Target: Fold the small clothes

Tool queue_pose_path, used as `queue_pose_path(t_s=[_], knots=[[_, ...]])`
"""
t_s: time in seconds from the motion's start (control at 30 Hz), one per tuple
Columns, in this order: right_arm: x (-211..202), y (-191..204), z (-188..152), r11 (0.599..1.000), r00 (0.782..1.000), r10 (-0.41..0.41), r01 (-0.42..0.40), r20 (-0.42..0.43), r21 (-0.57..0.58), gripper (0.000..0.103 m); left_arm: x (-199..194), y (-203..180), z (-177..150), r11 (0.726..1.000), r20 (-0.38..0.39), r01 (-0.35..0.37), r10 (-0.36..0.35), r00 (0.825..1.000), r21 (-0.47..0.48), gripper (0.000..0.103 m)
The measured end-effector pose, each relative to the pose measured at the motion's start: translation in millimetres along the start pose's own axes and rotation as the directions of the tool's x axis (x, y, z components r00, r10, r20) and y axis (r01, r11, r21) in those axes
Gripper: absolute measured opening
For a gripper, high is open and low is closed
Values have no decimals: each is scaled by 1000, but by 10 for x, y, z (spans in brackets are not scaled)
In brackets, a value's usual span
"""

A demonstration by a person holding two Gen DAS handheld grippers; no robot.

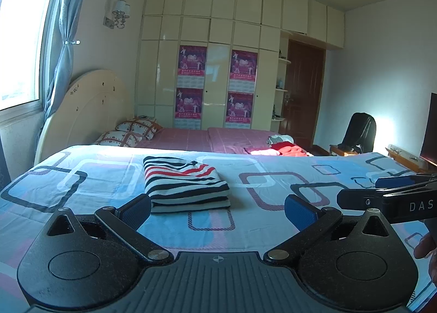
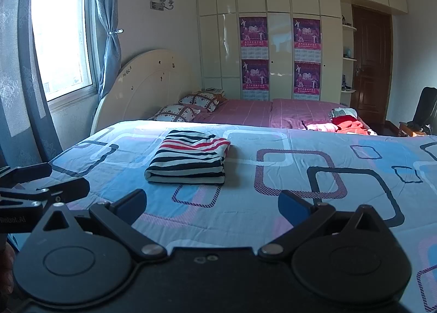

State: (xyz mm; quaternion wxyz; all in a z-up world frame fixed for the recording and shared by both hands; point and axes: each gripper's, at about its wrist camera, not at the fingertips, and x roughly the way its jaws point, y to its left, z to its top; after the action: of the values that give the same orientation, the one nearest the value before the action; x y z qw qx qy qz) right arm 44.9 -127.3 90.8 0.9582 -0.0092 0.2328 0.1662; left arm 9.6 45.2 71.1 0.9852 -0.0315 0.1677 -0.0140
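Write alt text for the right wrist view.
A folded striped garment lies on a blue patterned bedspread, ahead of the open, empty right gripper. The left gripper shows at the left edge; a pile of clothes sits on the pink bed behind.

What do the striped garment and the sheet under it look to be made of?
Striped garment: soft knit, likely cotton jersey; thick rounded folds, matte. Sheet: thin woven printed fabric, probably cotton or a blend; lies flat with fine wrinkles, matte. Both grippers are open and clear of them.
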Motion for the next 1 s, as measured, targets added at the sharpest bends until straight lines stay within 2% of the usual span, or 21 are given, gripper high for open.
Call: queue_pose_path(t_s=[1.0], knots=[[-26,-12,-18,1000,1000,8,-8,1,-4,102,-18,-132,-12,1000,12,10,-11,1000,17,103]])
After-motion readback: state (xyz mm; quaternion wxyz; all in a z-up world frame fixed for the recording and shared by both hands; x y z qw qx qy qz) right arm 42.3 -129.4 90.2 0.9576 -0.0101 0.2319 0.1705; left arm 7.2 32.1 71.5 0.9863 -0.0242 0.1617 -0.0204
